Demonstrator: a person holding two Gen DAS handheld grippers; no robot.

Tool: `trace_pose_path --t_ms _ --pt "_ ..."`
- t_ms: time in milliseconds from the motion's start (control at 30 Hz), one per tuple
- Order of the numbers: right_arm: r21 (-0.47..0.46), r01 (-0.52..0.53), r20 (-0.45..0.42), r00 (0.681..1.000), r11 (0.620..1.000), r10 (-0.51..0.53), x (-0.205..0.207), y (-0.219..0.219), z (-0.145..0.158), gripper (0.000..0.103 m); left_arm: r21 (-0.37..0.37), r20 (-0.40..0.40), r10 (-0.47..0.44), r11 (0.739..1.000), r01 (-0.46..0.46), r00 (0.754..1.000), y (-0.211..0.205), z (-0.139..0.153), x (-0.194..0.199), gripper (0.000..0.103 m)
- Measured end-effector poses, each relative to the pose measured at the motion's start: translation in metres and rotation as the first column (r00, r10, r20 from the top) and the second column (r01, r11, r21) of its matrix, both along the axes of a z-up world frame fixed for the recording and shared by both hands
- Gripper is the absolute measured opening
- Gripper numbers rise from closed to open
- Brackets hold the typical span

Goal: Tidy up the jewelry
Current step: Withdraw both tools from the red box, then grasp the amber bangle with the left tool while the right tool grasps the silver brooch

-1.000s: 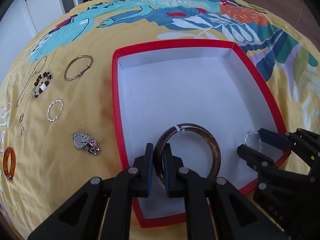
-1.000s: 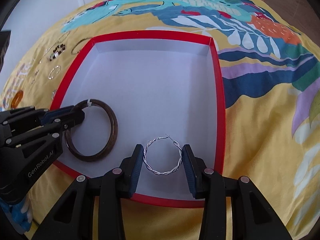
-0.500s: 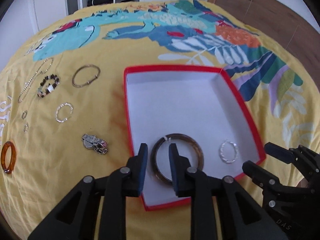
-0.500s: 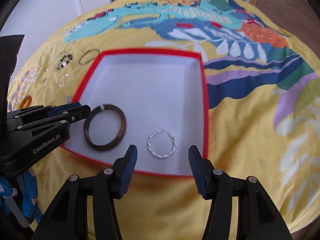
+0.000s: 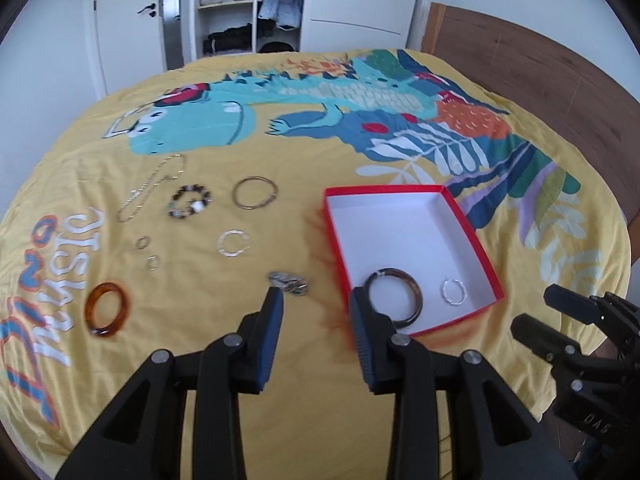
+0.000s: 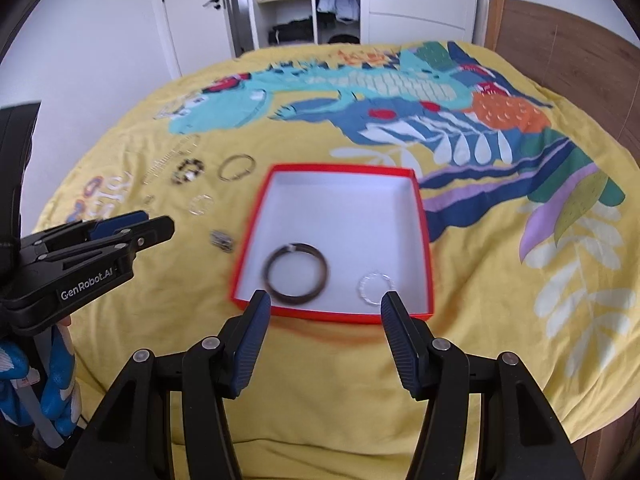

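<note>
A red box [image 5: 472,232] [image 6: 424,240] with a white inside lies on the yellow bedspread. In it lie a dark brown bangle [image 5: 416,292] [image 6: 276,288] and a silver twisted hoop [image 5: 454,292] [image 6: 376,288]. Left of the box lie a silver brooch [image 5: 289,283], a silver hoop [image 5: 233,243], a gold bangle [image 5: 255,193], a bead bracelet [image 5: 189,201], a chain [image 5: 150,188], two small rings [image 5: 147,254] and an amber bangle [image 5: 106,315]. My left gripper [image 5: 317,304] is open and empty, above the bedspread near the brooch. My right gripper [image 6: 326,304] is open and empty, before the box's near edge.
The bed has a wooden headboard [image 5: 540,76] at the right. An open wardrobe [image 5: 248,8] and white doors stand behind the bed. The bed's near edge lies just below both grippers.
Both grippers have let go of the brown bangle and the silver hoop, opened wide, and pulled back and up from the box. The left gripper has shifted left.
</note>
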State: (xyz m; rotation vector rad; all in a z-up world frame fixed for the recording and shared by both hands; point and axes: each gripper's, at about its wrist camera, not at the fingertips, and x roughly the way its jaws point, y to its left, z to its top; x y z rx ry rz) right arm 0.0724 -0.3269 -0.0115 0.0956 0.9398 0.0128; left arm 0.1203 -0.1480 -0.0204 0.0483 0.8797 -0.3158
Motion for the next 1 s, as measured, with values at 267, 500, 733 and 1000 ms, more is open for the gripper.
trace_pose_path --t_ms 267,500,733,1000 --pt "0.004 -0.055 0.053 0.997 0.998 0.054 -0.017 0.048 0.031 0.057 -0.001 0.051 0.091 0.996 -0.091 0.995 0.082 0.015 -0.033 0.033" --pt "-0.009 -0.106 0.066 0.992 0.994 0.107 -0.016 0.087 0.038 0.057 0.013 0.056 0.193 0.981 -0.194 0.98 0.153 0.001 -0.042 0.033" --pt "0.016 -0.156 0.043 0.987 0.988 0.155 0.008 0.112 0.02 0.057 -0.011 0.028 0.248 0.969 -0.248 0.968 0.213 -0.026 -0.038 0.033" --pt "0.056 -0.216 -0.012 0.976 0.975 0.217 0.054 0.13 -0.019 0.055 -0.076 -0.025 0.25 0.965 -0.251 0.968 0.23 -0.057 -0.005 0.033"
